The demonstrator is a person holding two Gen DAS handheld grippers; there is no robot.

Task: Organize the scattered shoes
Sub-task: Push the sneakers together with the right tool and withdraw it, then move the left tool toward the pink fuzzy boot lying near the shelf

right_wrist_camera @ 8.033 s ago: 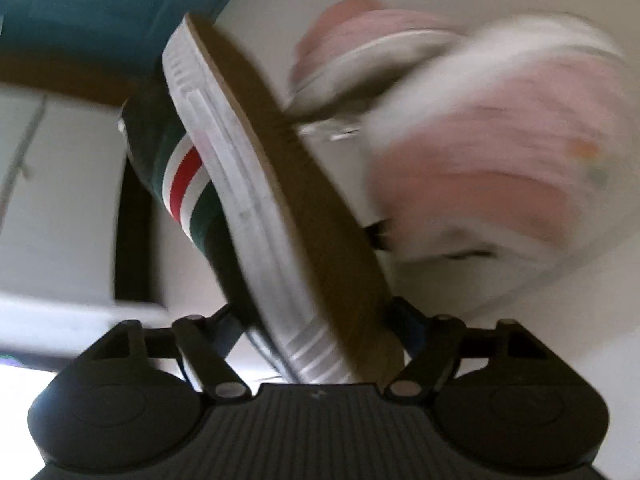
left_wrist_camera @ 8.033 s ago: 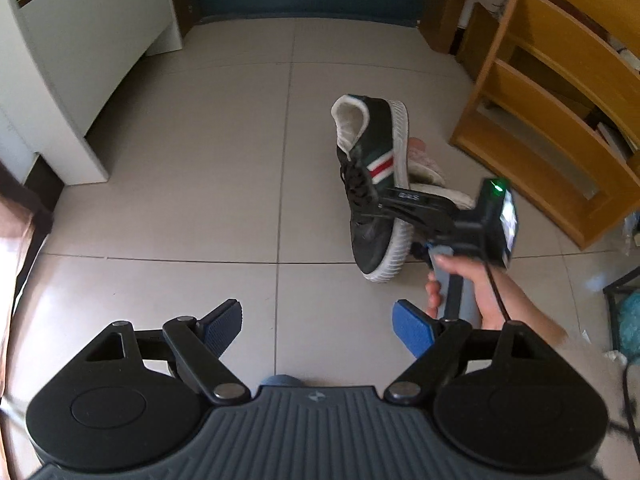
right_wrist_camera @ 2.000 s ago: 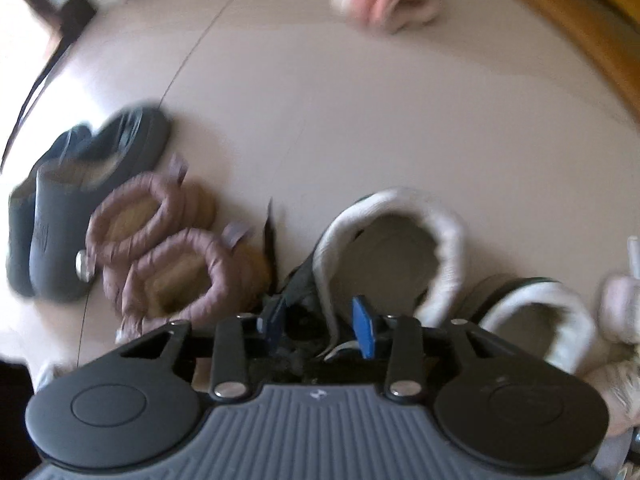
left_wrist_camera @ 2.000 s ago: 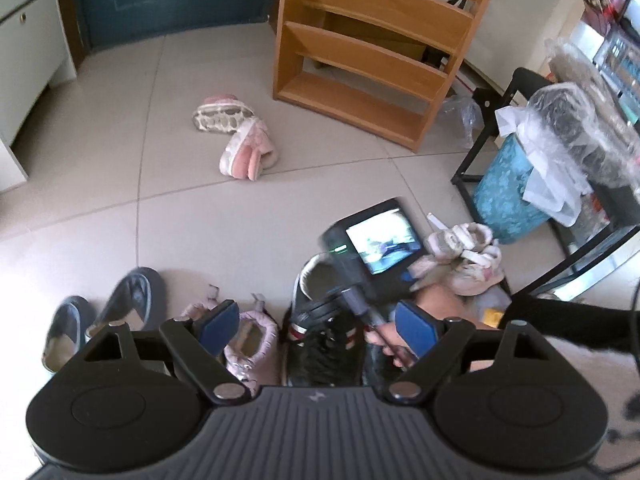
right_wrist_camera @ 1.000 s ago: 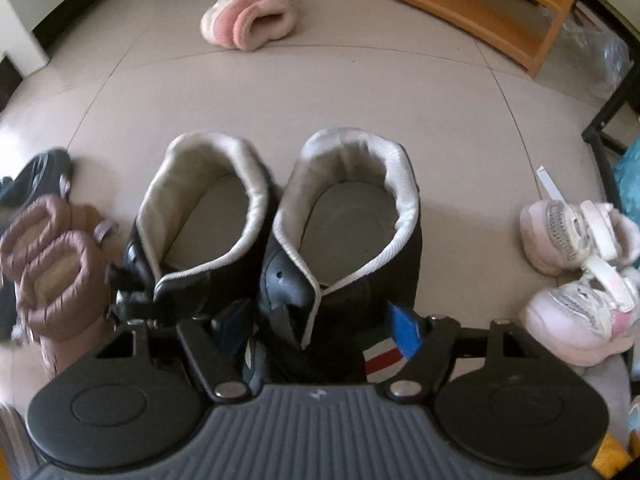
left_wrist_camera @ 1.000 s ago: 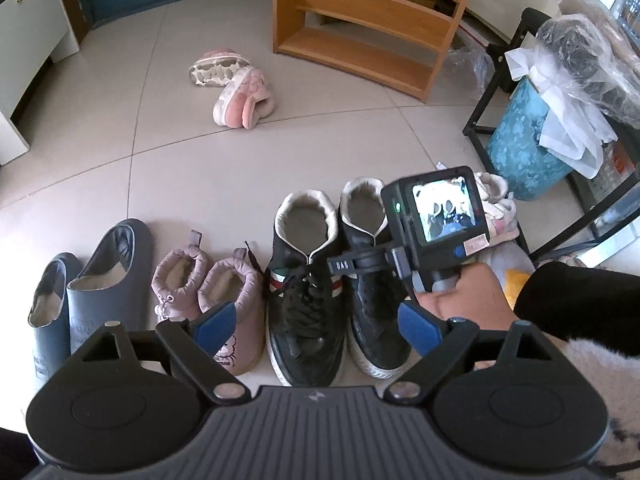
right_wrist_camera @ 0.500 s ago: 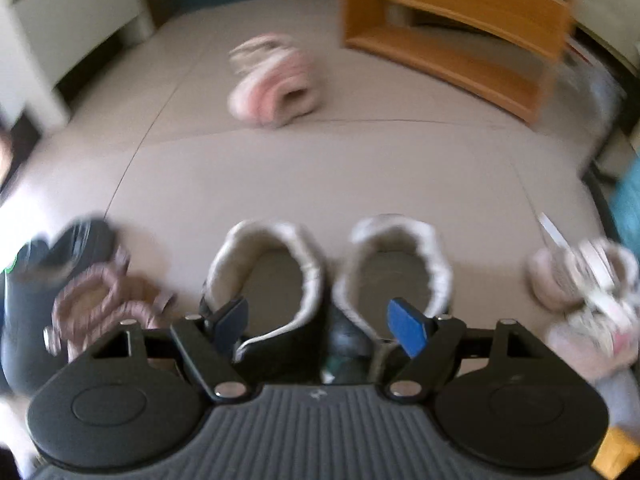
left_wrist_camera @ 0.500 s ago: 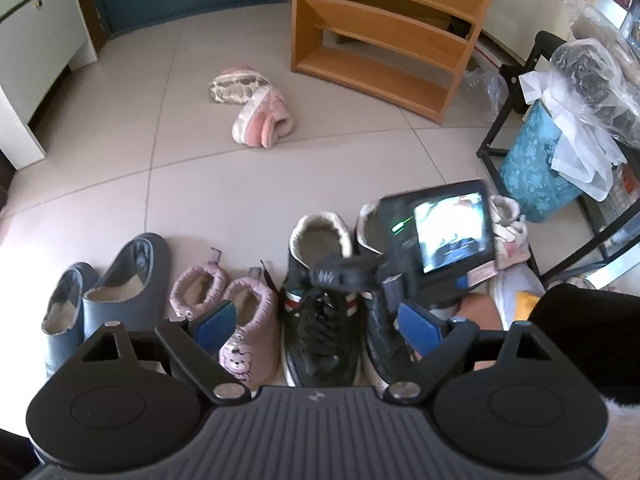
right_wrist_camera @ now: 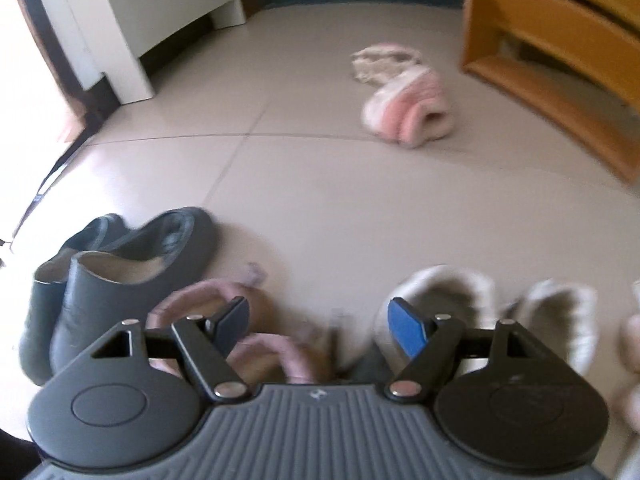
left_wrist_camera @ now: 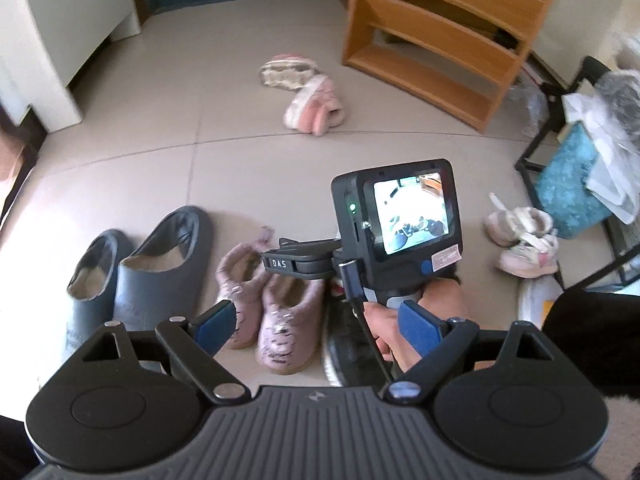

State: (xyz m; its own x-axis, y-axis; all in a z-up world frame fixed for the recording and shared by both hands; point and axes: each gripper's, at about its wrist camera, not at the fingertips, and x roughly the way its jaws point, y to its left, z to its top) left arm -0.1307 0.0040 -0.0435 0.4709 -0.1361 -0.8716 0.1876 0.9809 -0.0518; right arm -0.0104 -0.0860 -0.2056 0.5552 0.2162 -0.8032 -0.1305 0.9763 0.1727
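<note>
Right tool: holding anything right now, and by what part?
Nothing held. The right tool is open with only floor and shoes behind its pads; the black sneakers sit on the floor. The left tool is empty too.

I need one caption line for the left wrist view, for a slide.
Open left gripper above paired grey slippers and mauve booties; pink slippers lie scattered.

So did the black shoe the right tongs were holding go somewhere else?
Yes. It was near the wooden shelf; now the black shoe stands in the row beside the pink boots, far from the shelf.
</note>
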